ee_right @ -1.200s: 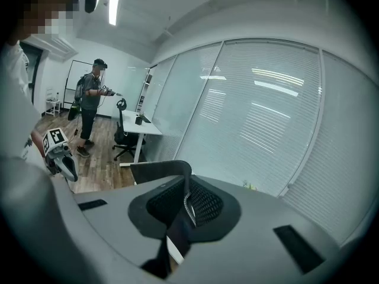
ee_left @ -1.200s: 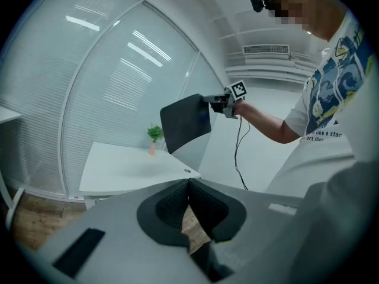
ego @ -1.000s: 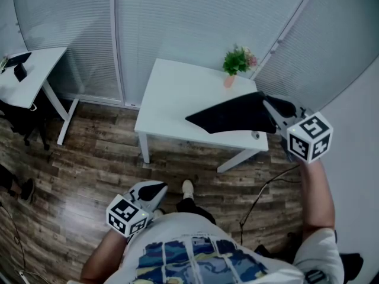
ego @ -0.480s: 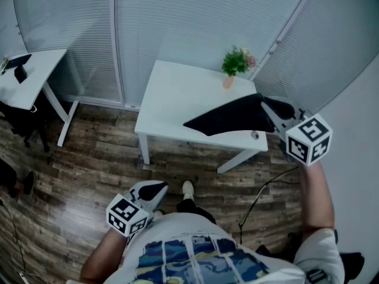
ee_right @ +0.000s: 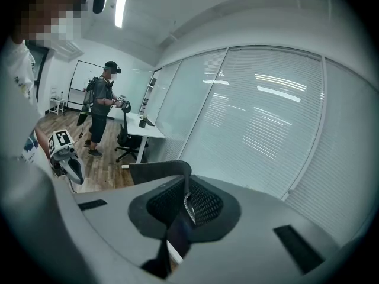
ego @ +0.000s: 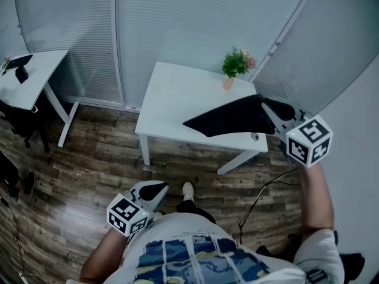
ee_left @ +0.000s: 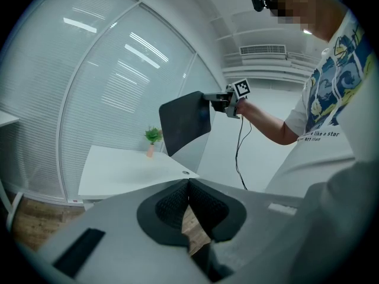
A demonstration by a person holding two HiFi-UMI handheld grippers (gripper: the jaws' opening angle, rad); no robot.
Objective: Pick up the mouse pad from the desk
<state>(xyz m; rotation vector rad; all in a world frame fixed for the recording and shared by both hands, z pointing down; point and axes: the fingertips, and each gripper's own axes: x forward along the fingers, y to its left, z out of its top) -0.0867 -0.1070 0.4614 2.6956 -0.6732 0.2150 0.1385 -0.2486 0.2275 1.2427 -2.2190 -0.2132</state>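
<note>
The black mouse pad (ego: pixel 228 117) hangs clear of the white desk (ego: pixel 172 99), above its front right corner. My right gripper (ego: pixel 268 107) is shut on the pad's right edge. In the right gripper view the pad (ee_right: pixel 159 170) curls out leftward from between the pads of the right gripper (ee_right: pixel 186 202). My left gripper (ego: pixel 157 189) is held low by my body, over the wooden floor, well short of the desk. Its jaws (ee_left: pixel 188 185) meet at the tips with nothing between them. From the left gripper view the pad (ee_left: pixel 185 122) stands nearly upright in the air.
A small potted plant (ego: pixel 238 61) stands at the desk's far right corner. A second white desk (ego: pixel 29 76) with a black chair is at the far left. Another person (ee_right: pixel 102 108) stands beside that desk. A cable (ego: pixel 260 194) runs along the floor on the right.
The mouse pad has drifted very slightly to the left in the right gripper's hold. The left gripper has stayed where it was.
</note>
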